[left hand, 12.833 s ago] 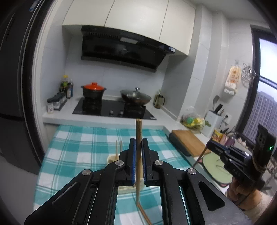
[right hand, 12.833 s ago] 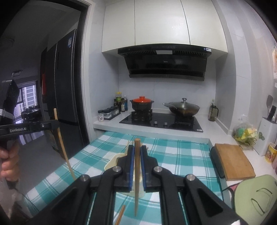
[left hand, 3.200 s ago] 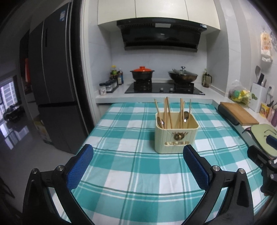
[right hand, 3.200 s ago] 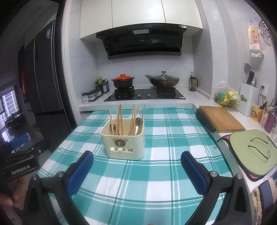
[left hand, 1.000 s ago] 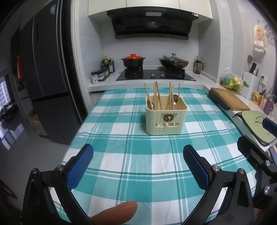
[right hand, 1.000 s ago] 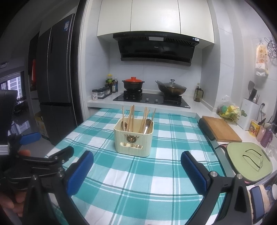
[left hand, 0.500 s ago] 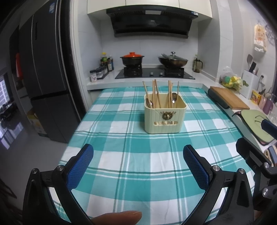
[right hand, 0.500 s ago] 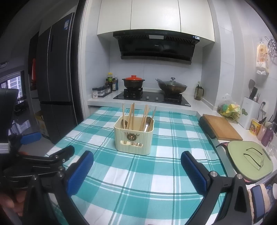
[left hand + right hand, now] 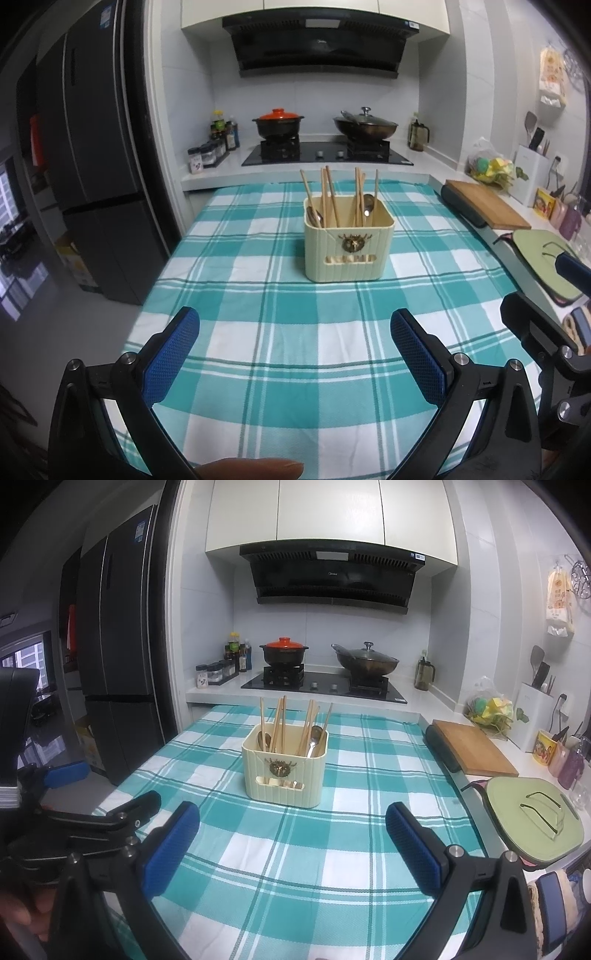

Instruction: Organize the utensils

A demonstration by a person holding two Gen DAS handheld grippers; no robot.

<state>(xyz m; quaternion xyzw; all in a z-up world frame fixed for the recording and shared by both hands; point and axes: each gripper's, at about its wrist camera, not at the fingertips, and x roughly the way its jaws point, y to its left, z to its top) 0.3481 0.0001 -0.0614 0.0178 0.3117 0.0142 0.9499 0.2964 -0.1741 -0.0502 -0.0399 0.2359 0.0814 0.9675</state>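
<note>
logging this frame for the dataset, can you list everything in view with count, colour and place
utensil holder: 1, cream, middle of the table
chopsticks: several, wooden, upright in the holder
spoons: at least 2, metal, in the holder
tablecloth: 1, teal and white check, over the table
clay pot: 1, black with orange lid, left burner
wok: 1, dark, lidded, right burner
range hood: 1, black, above the stove
fridge: 1, dark, left of the counter
spice jars and bottles: a group, left of the stove
cutting board: 1, wooden, right counter
green lid: 1, right counter, near side
left gripper: open, blue pads, nothing held
right gripper: open, blue pads, nothing held
</note>
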